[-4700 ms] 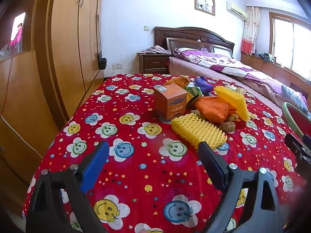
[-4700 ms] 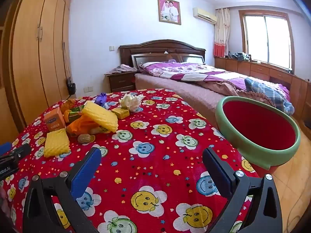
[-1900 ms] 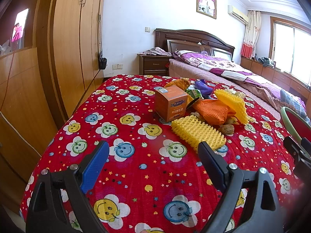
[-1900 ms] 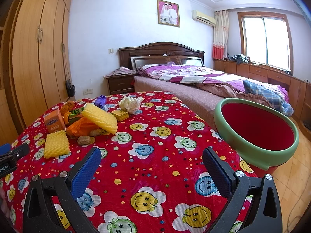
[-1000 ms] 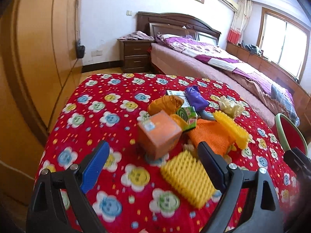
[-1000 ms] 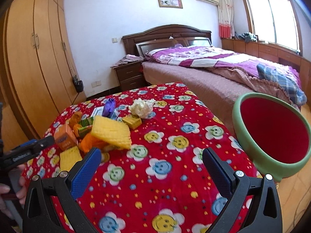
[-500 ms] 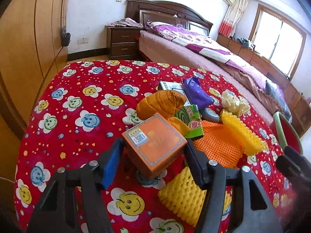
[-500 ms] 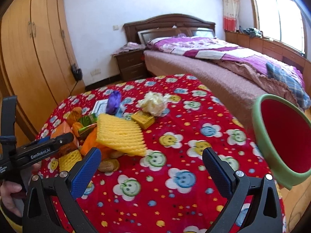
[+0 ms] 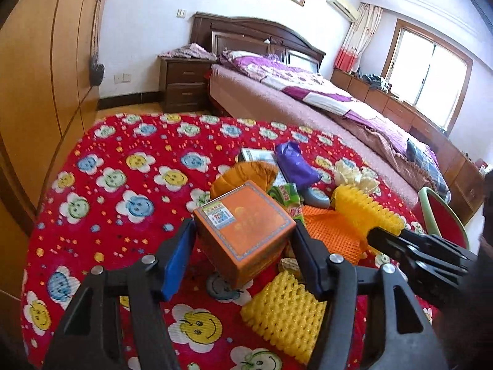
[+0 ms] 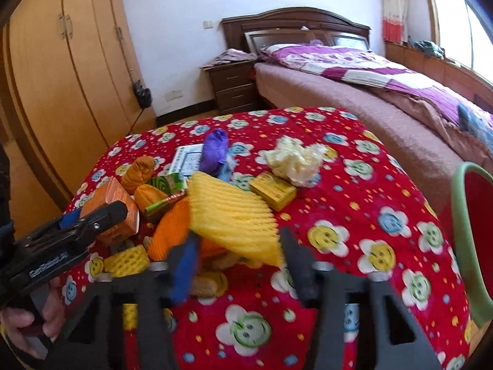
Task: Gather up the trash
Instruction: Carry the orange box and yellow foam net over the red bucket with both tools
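Trash is lying heaped on the red flower-print surface [image 9: 129, 166], directly ahead of both tongs. Left tongs [image 9: 243, 246] are gripping the orange box [image 9: 246, 228], one pad pressing on each side; whether the box is touching the cloth is not discernible. Right tongs [image 10: 237, 259] are standing apart, released, with the front edge of the large yellow foam net [image 10: 231, 215] lying between the two fingers; contact cannot be determined because that area is blurred.

Foam nets of yellow colour are numbering two: the large one, and a small one [image 9: 283, 311] sitting just below the left tongs. One orange mesh [image 9: 332, 231] is lying between the two nets, partly covered. One purple wrapper [image 10: 214, 151], one crumpled tissue [image 10: 295, 160] and one small yellow box [image 10: 272, 191] are sitting beyond the right tongs. A nut-like item near the right tongs is too blurred to identify.

The green-rimmed red bin [image 10: 474, 246] is being cut off at the right edge in both views. Only the right wrist view is showing the hand [image 10: 34, 323] holding the left tongs.
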Action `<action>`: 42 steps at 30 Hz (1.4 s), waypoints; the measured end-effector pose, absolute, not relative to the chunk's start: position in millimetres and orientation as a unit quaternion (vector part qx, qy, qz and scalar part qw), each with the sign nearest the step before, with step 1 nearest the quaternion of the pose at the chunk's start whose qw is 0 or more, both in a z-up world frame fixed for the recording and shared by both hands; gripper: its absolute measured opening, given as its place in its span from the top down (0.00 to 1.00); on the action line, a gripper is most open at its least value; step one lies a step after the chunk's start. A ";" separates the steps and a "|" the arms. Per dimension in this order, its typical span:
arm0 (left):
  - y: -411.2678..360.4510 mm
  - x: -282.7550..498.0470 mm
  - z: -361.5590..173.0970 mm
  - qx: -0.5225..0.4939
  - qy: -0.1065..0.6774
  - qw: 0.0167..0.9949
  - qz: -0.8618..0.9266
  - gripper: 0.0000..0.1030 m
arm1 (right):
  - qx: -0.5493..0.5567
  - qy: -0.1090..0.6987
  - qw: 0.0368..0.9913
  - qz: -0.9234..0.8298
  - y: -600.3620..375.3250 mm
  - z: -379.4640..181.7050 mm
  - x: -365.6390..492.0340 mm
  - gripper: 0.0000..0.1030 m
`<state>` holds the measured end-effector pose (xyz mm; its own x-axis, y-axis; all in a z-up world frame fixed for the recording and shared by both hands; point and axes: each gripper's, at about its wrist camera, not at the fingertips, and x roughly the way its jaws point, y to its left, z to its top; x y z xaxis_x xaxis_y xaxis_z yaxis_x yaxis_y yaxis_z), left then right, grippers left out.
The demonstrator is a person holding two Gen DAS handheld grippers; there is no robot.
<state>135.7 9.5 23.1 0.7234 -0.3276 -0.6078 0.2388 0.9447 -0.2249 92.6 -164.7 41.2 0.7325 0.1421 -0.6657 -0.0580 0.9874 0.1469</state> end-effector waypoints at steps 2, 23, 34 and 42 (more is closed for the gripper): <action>10.8 131.6 29.1 -0.064 0.330 0.930 -0.149 0.38 | 0.065 0.357 0.930 0.061 -164.0 42.6 92.2 0.84; -22.9 64.8 82.0 -0.086 0.302 0.934 -0.173 0.38 | 0.140 0.257 0.955 0.053 -220.3 102.7 -1.9 0.89; -78.4 45.5 105.8 -0.066 0.307 0.922 -0.228 0.38 | 0.183 0.223 0.957 0.018 -271.7 112.8 -45.7 0.89; -131.7 49.5 106.6 -0.049 0.328 0.903 -0.272 0.38 | 0.207 0.214 0.954 -0.028 -317.9 106.8 -62.3 0.89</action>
